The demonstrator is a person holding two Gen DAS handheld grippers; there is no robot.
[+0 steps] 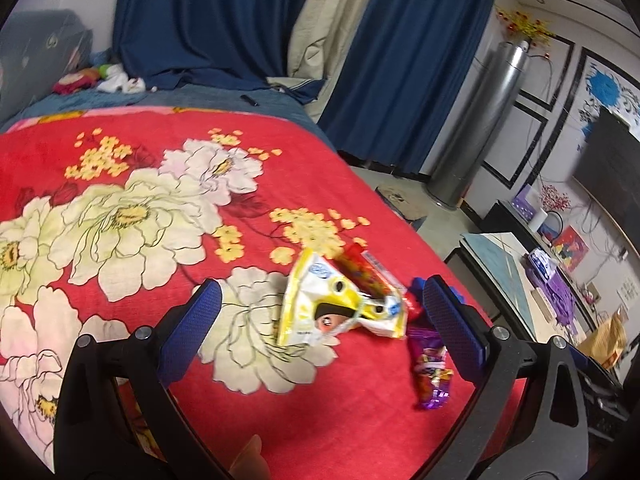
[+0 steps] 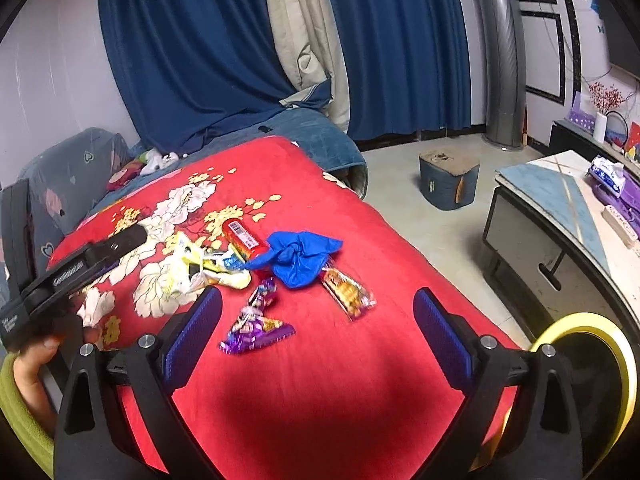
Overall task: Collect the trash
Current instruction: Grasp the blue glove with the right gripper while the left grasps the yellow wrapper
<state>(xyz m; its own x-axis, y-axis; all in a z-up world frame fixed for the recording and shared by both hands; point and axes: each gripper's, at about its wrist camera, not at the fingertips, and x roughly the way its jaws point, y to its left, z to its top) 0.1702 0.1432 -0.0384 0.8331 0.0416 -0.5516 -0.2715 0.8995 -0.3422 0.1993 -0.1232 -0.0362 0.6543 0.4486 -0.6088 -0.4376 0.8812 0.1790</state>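
Red floral blanket (image 1: pixel 280 152) holds blurred wrappers (image 2: pixel 256 320); left gripper (image 1: pixel 320 300) and right gripper (image 2: pixel 318 308) spread.

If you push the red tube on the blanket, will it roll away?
Probably a little. The red tube looks round and lies on its side, so a sideways push could roll it. The fuzzy blanket and the blue bag touching one end would likely stop it soon. It looks small, so probably light.

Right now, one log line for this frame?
stage: approach | left gripper: open over yellow wrapper | right gripper: open near purple wrapper | trash on red blanket, none held
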